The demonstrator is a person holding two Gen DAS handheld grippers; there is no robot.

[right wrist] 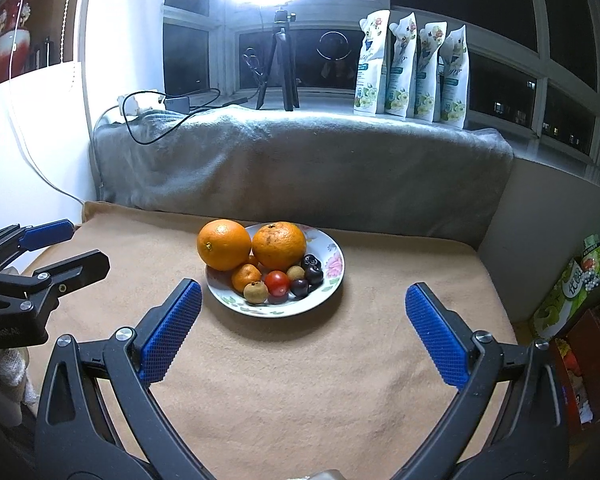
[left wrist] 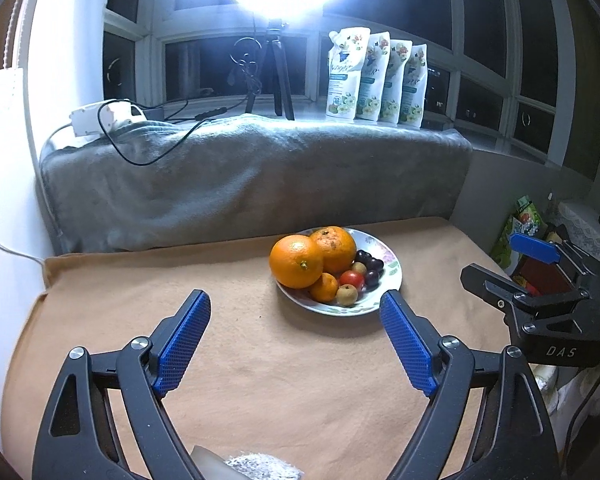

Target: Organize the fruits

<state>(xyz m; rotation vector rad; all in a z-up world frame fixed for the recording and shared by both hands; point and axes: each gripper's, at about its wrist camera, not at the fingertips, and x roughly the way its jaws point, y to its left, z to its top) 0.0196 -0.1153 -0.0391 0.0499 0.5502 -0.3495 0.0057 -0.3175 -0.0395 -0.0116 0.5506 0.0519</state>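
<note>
Before plate [right wrist: 332,248], both grippers (fingers apart)

On the one plate [right wrist: 336,254] lie two big oranges [right wrist: 224,244], one small mandarin [right wrist: 246,276], one red tomato [right wrist: 277,283] and two brownish small fruits [right wrist: 255,292]. Dark fruits [right wrist: 313,268] there are too clustered to count. Behind the plate stand four pouches [right wrist: 414,68].
</note>
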